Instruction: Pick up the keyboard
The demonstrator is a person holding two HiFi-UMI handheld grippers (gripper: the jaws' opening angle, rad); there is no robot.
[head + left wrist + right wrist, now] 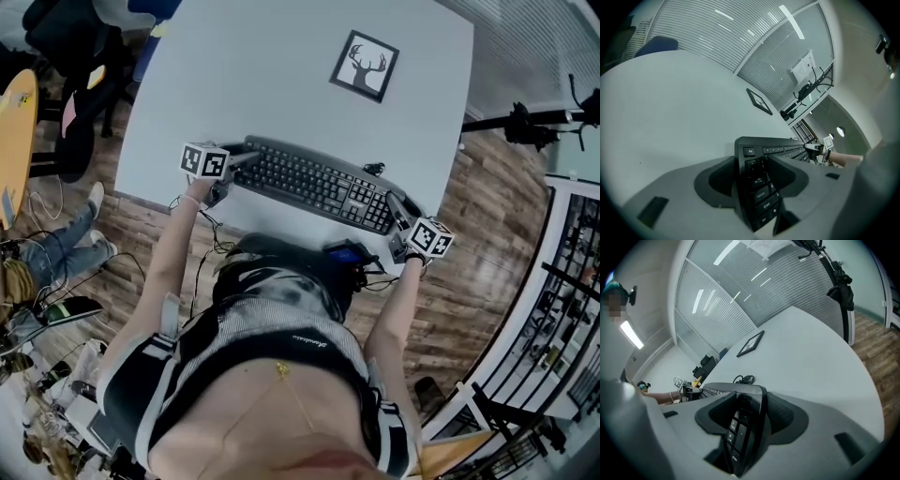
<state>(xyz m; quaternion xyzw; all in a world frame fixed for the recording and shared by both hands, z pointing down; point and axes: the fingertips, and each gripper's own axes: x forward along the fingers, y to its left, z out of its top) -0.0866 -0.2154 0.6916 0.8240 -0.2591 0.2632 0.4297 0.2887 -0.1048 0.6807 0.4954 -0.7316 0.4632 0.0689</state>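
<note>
Closest to the head camera is the person's grey-and-black top (281, 328), with both bare forearms reaching out from it. Ahead of that, a long black plastic keyboard (314, 183) with rows of dark keys, white legends and a slim rounded frame spans the gap from one pair of fingers to the other. The left gripper (242, 161) has its fingers (717, 180) clamped on the end that carries the Esc key, one on the key face and one on the underside. The right gripper (397, 211) has its fingers (787, 416) clamped the same way on the number-pad end. The key face is up and the front edge faces the person. Its long axis runs straight from the left fingers to the right fingers, slanting along the near edge of the white bench (281, 84). Whether it rests on the bench or hangs just clear I cannot tell. Beyond the fingers, well apart from them, a black-framed square picture of a deer's head (365, 66) lies flat on the bench. A small coil of black cable (375, 169) sits just past the right fingers, at the keyboard's far edge.
</note>
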